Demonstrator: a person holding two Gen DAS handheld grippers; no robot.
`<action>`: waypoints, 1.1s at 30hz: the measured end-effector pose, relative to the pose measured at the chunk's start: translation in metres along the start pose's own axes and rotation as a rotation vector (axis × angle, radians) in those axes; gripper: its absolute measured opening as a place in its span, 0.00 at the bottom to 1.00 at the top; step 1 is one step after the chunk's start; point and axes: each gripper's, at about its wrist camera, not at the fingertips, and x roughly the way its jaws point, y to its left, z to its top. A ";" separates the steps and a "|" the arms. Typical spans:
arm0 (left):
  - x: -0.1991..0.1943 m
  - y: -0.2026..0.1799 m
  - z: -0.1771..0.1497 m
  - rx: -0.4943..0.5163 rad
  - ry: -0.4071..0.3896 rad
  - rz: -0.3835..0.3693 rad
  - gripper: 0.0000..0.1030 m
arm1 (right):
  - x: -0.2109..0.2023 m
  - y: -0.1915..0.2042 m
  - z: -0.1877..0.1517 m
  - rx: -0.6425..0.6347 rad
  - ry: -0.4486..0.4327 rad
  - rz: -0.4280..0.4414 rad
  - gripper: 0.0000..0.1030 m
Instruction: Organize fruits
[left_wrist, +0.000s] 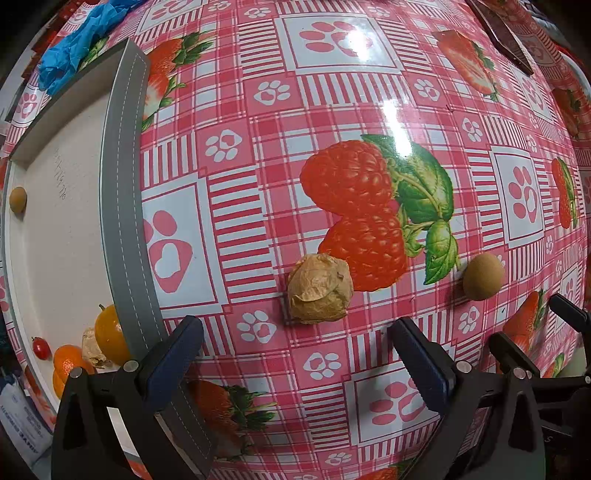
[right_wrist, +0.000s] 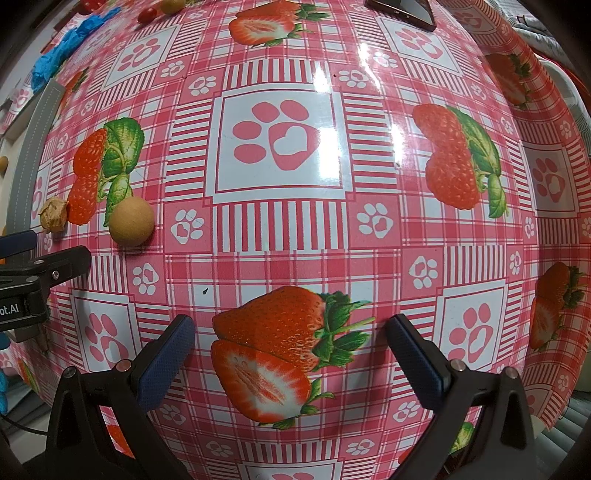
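1. The husked fruit — a papery tan ball, probably a physalis — lay on the surface straight ahead of the left hand-held gripper, just beyond its fingertips and close to the line midway between them.
2. That left hand-held gripper stood spread wide with nothing between its fingers.
3. The round tan fruit sat to the right of the husked one, apart from it and outside the left gripper's opening.
4. From the right hand-held gripper — also spread and empty — both fruits lay far off to the left and ahead, the round tan fruit nearer than the husked fruit.
5. So the left hand was the nearer one for the husked fruit; a short forward reach looked enough.
6. The fruit is roughly round, with no clear long axis, so closing direction likely mattered little.
7. The tray lay to the left of the left gripper, already holding an orange fruit, a small red tomato and others.
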 end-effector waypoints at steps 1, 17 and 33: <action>0.000 0.000 0.000 0.000 0.000 0.000 0.99 | 0.000 0.000 -0.001 0.001 -0.001 0.000 1.00; 0.000 0.000 0.000 -0.001 0.000 0.000 0.99 | 0.000 0.001 0.000 0.006 -0.004 0.002 1.00; 0.000 0.001 -0.001 0.000 -0.001 0.001 0.99 | 0.000 -0.001 0.003 0.008 -0.011 0.003 1.00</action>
